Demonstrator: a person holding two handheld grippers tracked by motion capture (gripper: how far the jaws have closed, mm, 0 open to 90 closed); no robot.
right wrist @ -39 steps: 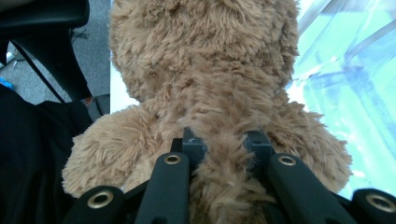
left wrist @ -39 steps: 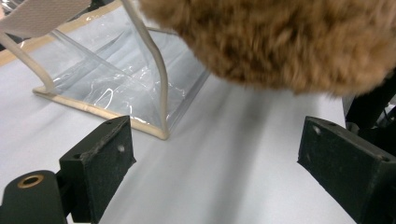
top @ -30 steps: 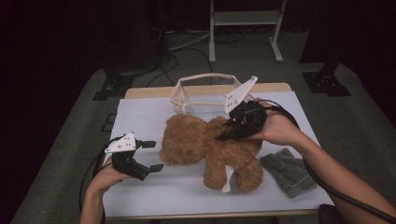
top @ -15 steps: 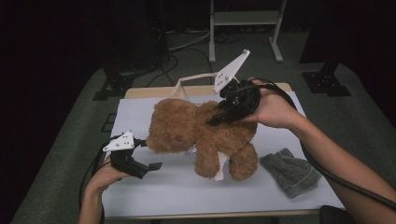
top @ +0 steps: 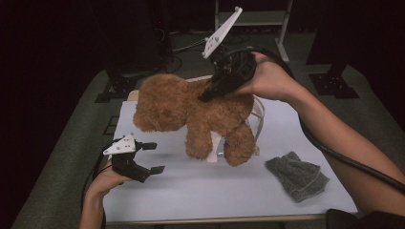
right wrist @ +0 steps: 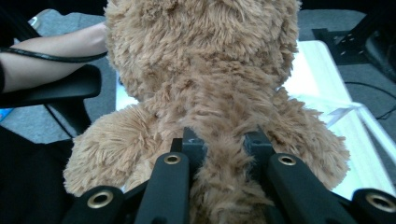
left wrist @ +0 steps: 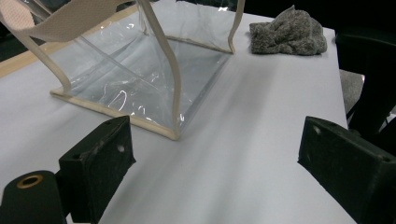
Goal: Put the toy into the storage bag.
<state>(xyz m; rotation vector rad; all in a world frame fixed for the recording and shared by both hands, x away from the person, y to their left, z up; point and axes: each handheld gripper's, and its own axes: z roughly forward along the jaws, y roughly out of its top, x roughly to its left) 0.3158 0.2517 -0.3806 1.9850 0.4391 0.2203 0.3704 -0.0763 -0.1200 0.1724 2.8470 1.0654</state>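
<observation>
The bear (top: 200, 112) is hanging clear of the table (top: 191, 200), above its middle and toward the far edge, with its legs pointing down and its head toward the left edge. One second ago it was lying on the table; half a second ago it was partly raised; it is now fully off the surface, higher and farther back. The right gripper (top: 210, 93) is holding the bear by a pinch of fur on its back; in the right gripper view the right gripper (right wrist: 224, 140) is standing narrow, with a ridge of plush squeezed between its jaws. This gripper has risen with the bear over the same interval, and its grip has not changed.

The left gripper (top: 152, 157) is resting near the front-left corner of the table, jaws spread wide and holding nothing; in the left gripper view the left gripper (left wrist: 215, 154) is showing only bare table between its jaws. It is staying where it was one second ago.

The bag (left wrist: 135, 70), clear plastic with cream trim and straps, is standing near the far edge of the table, behind the bear in the high view. Nothing is showing through its clear walls. Its position is matching the earlier frames.

The cloth (top: 297, 175), grey and crumpled, is lying near the front-right corner of the table, apart from the bag and unmoved.
</observation>
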